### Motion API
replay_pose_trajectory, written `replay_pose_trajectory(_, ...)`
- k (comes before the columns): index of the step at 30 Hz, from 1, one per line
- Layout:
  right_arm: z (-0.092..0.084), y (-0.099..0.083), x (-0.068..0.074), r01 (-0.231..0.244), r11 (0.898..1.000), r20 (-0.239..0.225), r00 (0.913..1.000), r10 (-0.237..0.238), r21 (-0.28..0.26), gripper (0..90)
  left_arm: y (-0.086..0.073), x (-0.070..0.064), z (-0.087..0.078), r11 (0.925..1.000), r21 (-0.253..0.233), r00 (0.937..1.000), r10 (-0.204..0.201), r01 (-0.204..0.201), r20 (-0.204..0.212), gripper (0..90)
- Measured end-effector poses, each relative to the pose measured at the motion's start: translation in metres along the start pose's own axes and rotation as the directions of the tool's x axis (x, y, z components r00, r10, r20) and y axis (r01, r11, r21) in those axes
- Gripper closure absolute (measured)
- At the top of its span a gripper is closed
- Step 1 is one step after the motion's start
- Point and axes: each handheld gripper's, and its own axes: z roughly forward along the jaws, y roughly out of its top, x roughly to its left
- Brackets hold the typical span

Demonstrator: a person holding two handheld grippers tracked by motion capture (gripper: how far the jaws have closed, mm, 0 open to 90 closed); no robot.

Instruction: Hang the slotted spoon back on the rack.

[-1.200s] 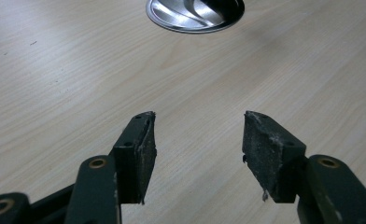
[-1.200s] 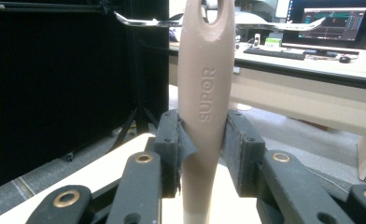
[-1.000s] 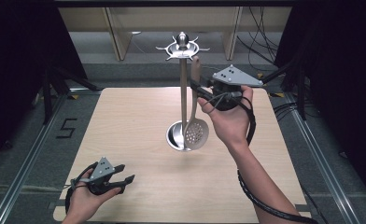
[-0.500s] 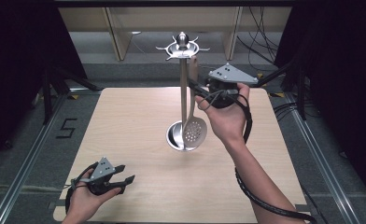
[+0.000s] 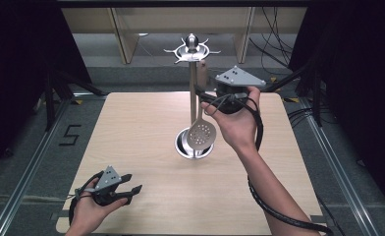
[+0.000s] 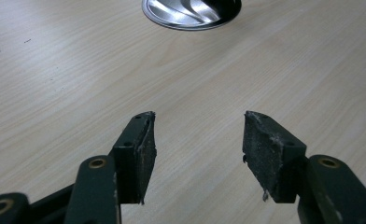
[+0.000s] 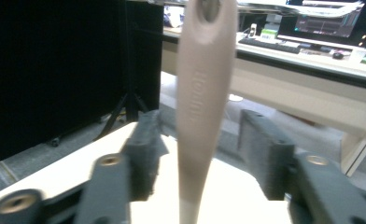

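High view, nearest at 7 o'clock: the left gripper rests low on the tabletop, fingers apart and empty. At the centre stands a utensil stand, its round metal base on the wood. Beside the pole hangs a slotted spoon. At 1 o'clock the right gripper holds at the spoon's handle, fingers apart on either side of it, not closed.

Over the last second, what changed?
The right gripper rose a little toward the rack, lifting the skimmer; in its own view the jaws now stand apart around the handle. The left gripper stayed open, low over the table.
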Motion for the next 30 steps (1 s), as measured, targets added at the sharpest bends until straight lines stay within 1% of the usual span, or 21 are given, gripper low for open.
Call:
replay_pose_trajectory(4, -0.006, -0.015, -0.004, -0.010, 1.000, -0.031, 0.9995, 0.011, 0.028, 37.5, 0.000, 0.000, 0.000, 1.0000, 0.001, 1.0000, 0.006, -0.006, -0.003, 43.3)
replay_pose_trajectory(5, -0.008, -0.019, -0.007, -0.005, 1.000, -0.031, 0.9995, 0.006, 0.029, 37.3, -0.001, -0.002, 0.002, 0.9995, -0.018, 0.9997, -0.025, 0.025, 0.000, 43.2)
replay_pose_trajectory(7, -0.014, -0.029, -0.011, 0.003, 0.999, -0.048, 0.9989, -0.001, 0.043, 37.2, 0.000, -0.002, 0.001, 0.9999, -0.003, 0.9998, -0.017, 0.017, -0.005, 43.3)
replay_pose_trajectory(8, -0.020, -0.040, -0.015, -0.015, 0.998, -0.070, 0.9973, 0.019, 0.063, 37.2, 0.000, -0.002, 0.002, 0.9998, -0.009, 0.9998, -0.019, 0.019, -0.005, 43.2)
replay_pose_trajectory(10, -0.023, -0.046, -0.017, -0.021, 0.997, -0.076, 0.9968, 0.027, 0.074, 37.2, 0.000, -0.002, 0.002, 0.9998, -0.003, 0.9998, -0.018, 0.018, -0.002, 43.2)
replay_pose_trajectory(11, -0.026, -0.052, -0.020, -0.002, 0.997, -0.084, 0.9964, 0.009, 0.081, 37.2, 0.000, -0.003, 0.002, 0.9997, -0.008, 0.9997, -0.025, 0.025, -0.001, 43.2)
replay_pose_trajectory(14, -0.037, -0.072, -0.026, -0.029, 0.992, -0.086, 0.9955, 0.040, 0.125, 37.2, 0.000, -0.001, 0.002, 1.0000, 0.003, 1.0000, -0.007, 0.007, -0.005, 43.2)
replay_pose_trajectory(15, -0.040, -0.080, -0.029, -0.027, 0.990, -0.102, 0.9939, 0.041, 0.135, 37.4, 0.000, -0.002, 0.002, 0.9998, 0.001, 0.9998, -0.017, 0.017, -0.004, 43.2)
replay_pose_trajectory(16, -0.044, -0.087, -0.030, -0.038, 0.988, -0.089, 0.9947, 0.052, 0.148, 37.5, 0.000, -0.002, 0.002, 0.9998, 0.002, 0.9998, -0.020, 0.020, -0.003, 43.2)
replay_pose_trajectory(17, -0.047, -0.093, -0.034, -0.027, 0.985, -0.101, 0.9939, 0.044, 0.171, 37.5, -0.001, -0.004, 0.002, 0.9987, 0.006, 0.9987, -0.051, 0.051, -0.002, 43.2)
replay_pose_trajectory(18, -0.050, -0.101, -0.036, -0.044, 0.982, -0.096, 0.9934, 0.063, 0.183, 37.6, -0.001, -0.004, 0.003, 0.9990, 0.004, 0.9990, -0.045, 0.045, -0.006, 43.2)
replay_pose_trajectory(19, -0.054, -0.107, -0.039, -0.042, 0.980, -0.089, 0.9943, 0.060, 0.195, 37.7, -0.001, -0.004, 0.003, 0.9989, 0.005, 0.9988, -0.048, 0.048, -0.009, 43.1)
replay_pose_trajectory(20, -0.057, -0.114, -0.042, -0.036, 0.976, -0.093, 0.9940, 0.057, 0.214, 37.9, -0.001, -0.003, 0.003, 0.9996, 0.000, 0.9996, -0.029, 0.029, -0.007, 43.2)
replay_pose_trajectory(21, -0.060, -0.120, -0.045, -0.035, 0.975, -0.088, 0.9945, 0.056, 0.220, 38.0, -0.001, -0.003, 0.002, 0.9994, 0.019, 0.9995, -0.027, 0.027, -0.013, 43.2)
replay_pose_trajectory(23, -0.069, -0.139, -0.054, -0.062, 0.960, -0.082, 0.9928, 0.088, 0.275, 38.7, -0.001, -0.003, 0.003, 0.9994, 0.018, 0.9995, -0.030, 0.031, -0.011, 43.1)
replay_pose_trajectory(24, -0.069, -0.139, -0.054, -0.062, 0.960, -0.082, 0.9928, 0.088, 0.275, 38.7, 0.000, 0.000, 0.002, 0.9994, 0.023, 0.9996, 0.025, -0.025, -0.008, 43.1)
replay_pose_trajectory(25, -0.072, -0.145, -0.056, -0.067, 0.960, -0.067, 0.9938, 0.089, 0.272, 39.0, 0.000, 0.000, 0.003, 0.9995, 0.022, 0.9997, 0.022, -0.022, -0.009, 43.1)
replay_pose_trajectory(27, -0.077, -0.158, -0.062, -0.071, 0.949, -0.063, 0.9936, 0.094, 0.308, 39.2, -0.001, -0.002, 0.004, 0.9999, 0.012, 0.9999, -0.009, 0.009, -0.006, 43.1)
replay_pose_trajectory(28, -0.080, -0.165, -0.065, -0.075, 0.940, -0.063, 0.9929, 0.101, 0.332, 39.6, -0.001, 0.000, 0.004, 0.9998, 0.016, 0.9998, 0.014, -0.014, -0.011, 43.1)
replay_pose_trajectory(29, -0.083, -0.172, -0.067, -0.084, 0.937, -0.057, 0.9923, 0.110, 0.340, 39.8, -0.001, -0.002, 0.004, 0.9998, 0.019, 0.9998, -0.012, 0.012, -0.014, 43.1)
replay_pose_trajectory(30, -0.084, -0.179, -0.072, -0.058, 0.937, -0.062, 0.9945, 0.084, 0.344, 40.0, -0.001, -0.003, 0.004, 0.9994, 0.022, 0.9996, -0.026, 0.026, -0.015, 43.0)
